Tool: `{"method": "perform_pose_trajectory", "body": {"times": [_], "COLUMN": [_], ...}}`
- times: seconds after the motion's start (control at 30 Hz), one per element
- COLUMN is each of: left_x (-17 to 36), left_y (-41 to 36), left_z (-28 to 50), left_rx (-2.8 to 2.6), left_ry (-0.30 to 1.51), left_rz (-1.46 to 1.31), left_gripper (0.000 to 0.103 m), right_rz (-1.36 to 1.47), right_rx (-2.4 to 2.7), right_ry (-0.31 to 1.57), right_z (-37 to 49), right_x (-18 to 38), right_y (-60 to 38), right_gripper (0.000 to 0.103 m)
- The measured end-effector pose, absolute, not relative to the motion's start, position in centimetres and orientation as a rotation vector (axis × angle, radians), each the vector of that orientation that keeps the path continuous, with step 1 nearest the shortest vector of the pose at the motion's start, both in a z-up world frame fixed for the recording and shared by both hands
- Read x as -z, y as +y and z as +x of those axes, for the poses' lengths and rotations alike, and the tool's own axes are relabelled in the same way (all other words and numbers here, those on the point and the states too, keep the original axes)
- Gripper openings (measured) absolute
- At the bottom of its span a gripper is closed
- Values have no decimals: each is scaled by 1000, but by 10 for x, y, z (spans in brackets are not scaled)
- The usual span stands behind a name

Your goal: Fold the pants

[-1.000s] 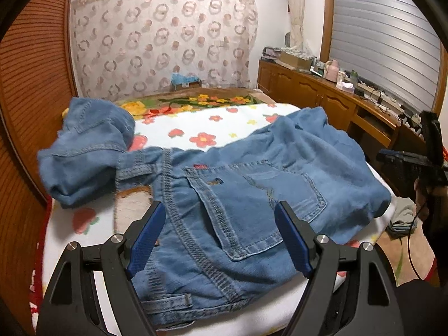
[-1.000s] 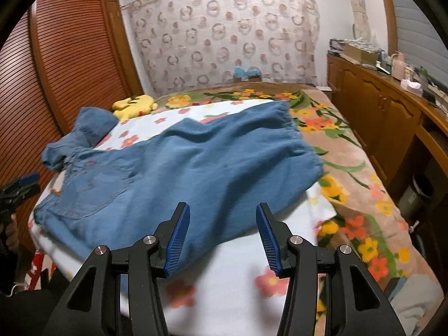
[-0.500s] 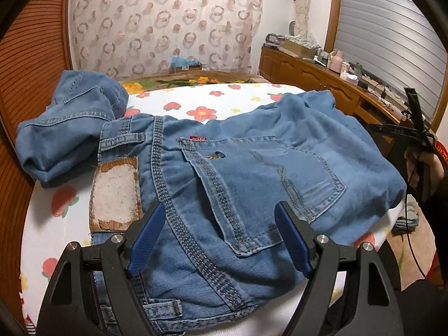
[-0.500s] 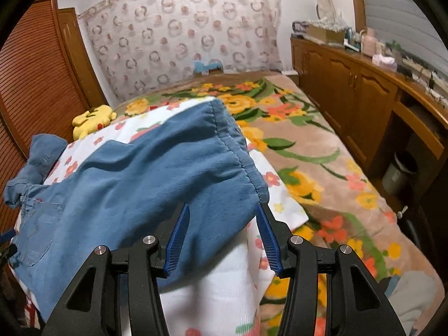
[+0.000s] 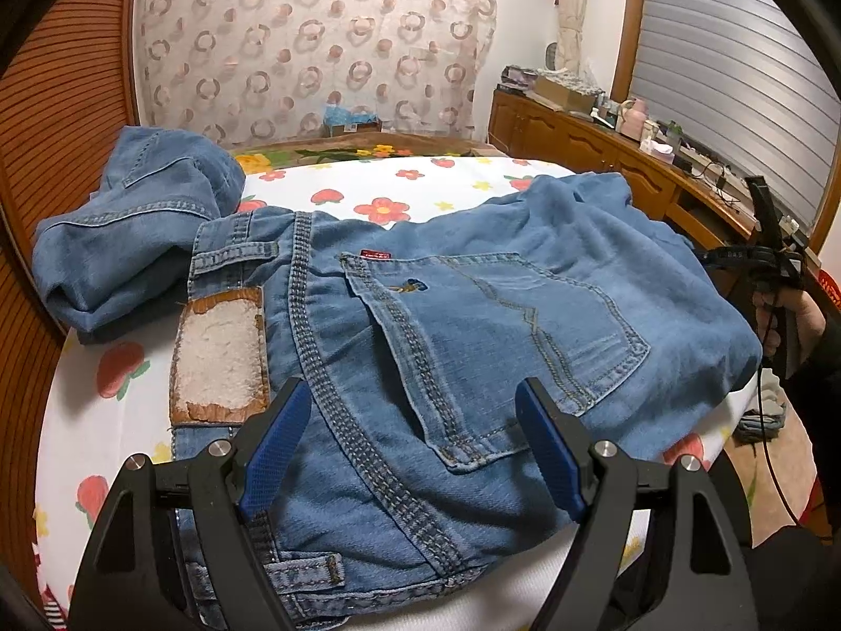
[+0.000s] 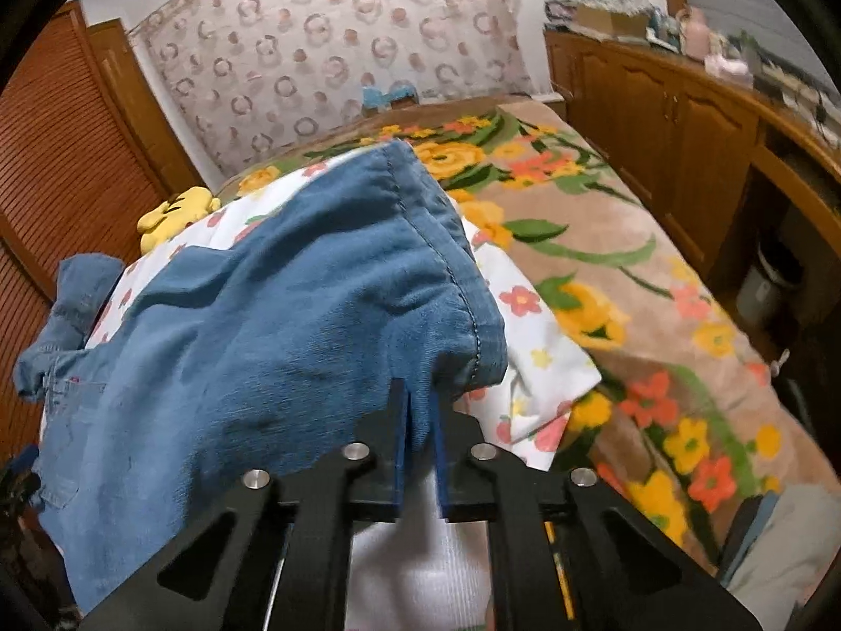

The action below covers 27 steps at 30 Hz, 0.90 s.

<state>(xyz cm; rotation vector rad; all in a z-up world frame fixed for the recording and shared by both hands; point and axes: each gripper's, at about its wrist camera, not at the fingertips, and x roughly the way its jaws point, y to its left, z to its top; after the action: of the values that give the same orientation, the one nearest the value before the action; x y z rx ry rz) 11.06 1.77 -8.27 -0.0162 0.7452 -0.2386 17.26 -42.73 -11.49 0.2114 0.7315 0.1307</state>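
Observation:
Blue denim pants [image 5: 473,315] lie across the bed on a white flowered sheet [image 5: 105,410], back pocket and waistband facing me. My left gripper [image 5: 410,452] is open just above the waistband area, touching nothing. In the right wrist view the pant leg [image 6: 294,315] stretches towards me, and my right gripper [image 6: 419,420] is shut on the leg's near edge close to the hem. The right gripper [image 5: 757,257] also shows at the far right of the left wrist view.
A second bunched denim garment [image 5: 131,226] lies at the back left of the bed. A flowered brown blanket [image 6: 631,273] covers the bed's right part. A yellow plush [image 6: 173,210] sits by the wooden wardrobe [image 6: 63,168]. Wooden cabinets [image 6: 683,121] line the right wall.
My right gripper has moved in on the pant leg's hem edge and shut on it. My left gripper has come lower and closer over the waistband, still open.

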Motion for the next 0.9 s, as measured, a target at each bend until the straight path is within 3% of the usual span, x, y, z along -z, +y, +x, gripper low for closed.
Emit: {"method": "perform_pose_trajectory", "body": {"times": [0.53,0.9], "left_x": [47,27], "left_y": [46,85], "left_z": [94,74], "left_rx": [188,117], "left_ry": [639,583], "left_rz": [-46,-80], "left_gripper": [81,81], "right_rz": [55,-66], "right_rx": [-362,-691], "right_ry": [417,394], "right_z": [113,98], "right_x": [6,-29], "right_y": [-359,-258], "right_gripper": [4,3]}}
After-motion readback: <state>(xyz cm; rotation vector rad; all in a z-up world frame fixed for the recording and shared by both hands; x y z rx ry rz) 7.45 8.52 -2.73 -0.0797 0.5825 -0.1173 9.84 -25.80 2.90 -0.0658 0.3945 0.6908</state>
